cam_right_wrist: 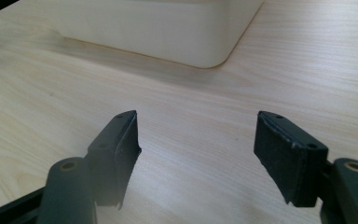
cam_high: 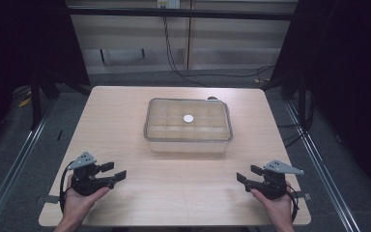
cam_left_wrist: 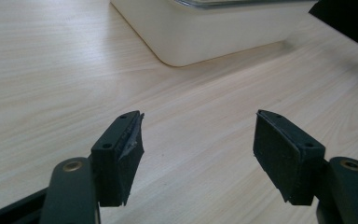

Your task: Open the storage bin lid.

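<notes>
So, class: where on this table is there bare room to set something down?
Bare wood lies left and right of the lidded box, and in the wide strip between the left gripper and right gripper. The table is crowded only at its middle, under the box.

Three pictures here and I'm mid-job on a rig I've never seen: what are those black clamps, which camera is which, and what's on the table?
The black clamps are hand-held two-jaw tools: a person holds the left gripper and the right gripper, one in each hand. The high view looks down on the wooden table from the person's side. The other two pictures come from a camera on each gripper, looking along its own black jaws. In the middle of the table stands a pale plastic box with a clear lid; a small round white spot shows at the lid's middle. Both grippers are open and hold nothing; they sit low near the table's near edge, pointing toward the box, apart from it.
</notes>
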A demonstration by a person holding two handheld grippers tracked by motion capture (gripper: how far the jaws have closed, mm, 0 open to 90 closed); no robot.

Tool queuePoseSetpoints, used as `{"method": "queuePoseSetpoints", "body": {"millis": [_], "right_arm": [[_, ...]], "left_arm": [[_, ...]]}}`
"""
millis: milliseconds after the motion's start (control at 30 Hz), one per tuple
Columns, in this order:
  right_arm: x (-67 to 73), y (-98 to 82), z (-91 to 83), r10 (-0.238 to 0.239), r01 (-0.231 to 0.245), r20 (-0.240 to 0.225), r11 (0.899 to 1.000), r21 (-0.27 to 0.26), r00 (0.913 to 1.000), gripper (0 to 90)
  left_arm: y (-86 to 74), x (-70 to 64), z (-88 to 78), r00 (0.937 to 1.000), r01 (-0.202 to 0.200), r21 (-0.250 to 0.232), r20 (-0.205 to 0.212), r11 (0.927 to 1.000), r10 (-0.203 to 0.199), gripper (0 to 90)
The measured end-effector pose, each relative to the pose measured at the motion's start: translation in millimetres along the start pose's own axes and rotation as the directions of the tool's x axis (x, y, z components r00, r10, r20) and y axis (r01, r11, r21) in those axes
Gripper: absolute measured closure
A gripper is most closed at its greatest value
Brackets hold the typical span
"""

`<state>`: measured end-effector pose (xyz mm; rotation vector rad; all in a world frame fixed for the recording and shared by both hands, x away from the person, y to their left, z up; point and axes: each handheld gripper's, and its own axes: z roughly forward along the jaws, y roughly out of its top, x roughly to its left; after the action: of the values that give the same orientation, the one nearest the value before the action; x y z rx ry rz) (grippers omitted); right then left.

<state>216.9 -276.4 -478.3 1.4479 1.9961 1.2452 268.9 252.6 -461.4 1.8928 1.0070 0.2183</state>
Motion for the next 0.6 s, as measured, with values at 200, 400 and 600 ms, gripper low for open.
{"method": "queuePoseSetpoints", "body": {"millis": [200, 400, 600], "right_arm": [[-0.5, -0.2, -0.4, -0.008, 0.008, -0.020, 1.000, 0.028, 0.9998, 30.8], [6.3, 3.1, -1.7, -0.028, 0.031, -0.065, 0.999, 0.033, 0.9975, 32.4], [6.7, 7.9, -4.1, -0.035, 0.036, -0.086, 0.999, 0.010, 0.9957, 29.5]], "left_arm": [[1.6, -5.9, 0.8, 0.9995, -0.023, 0.014, 0.023, 0.9996, 0.023, 33.4], [3.0, -3.2, 5.5, 0.9997, -0.002, -0.033, 0.026, 0.9995, 0.003, 27.2], [6.1, -10.7, 14.2, 0.9967, -0.030, -0.034, 0.075, 0.9990, 0.033, 27.9]]}}
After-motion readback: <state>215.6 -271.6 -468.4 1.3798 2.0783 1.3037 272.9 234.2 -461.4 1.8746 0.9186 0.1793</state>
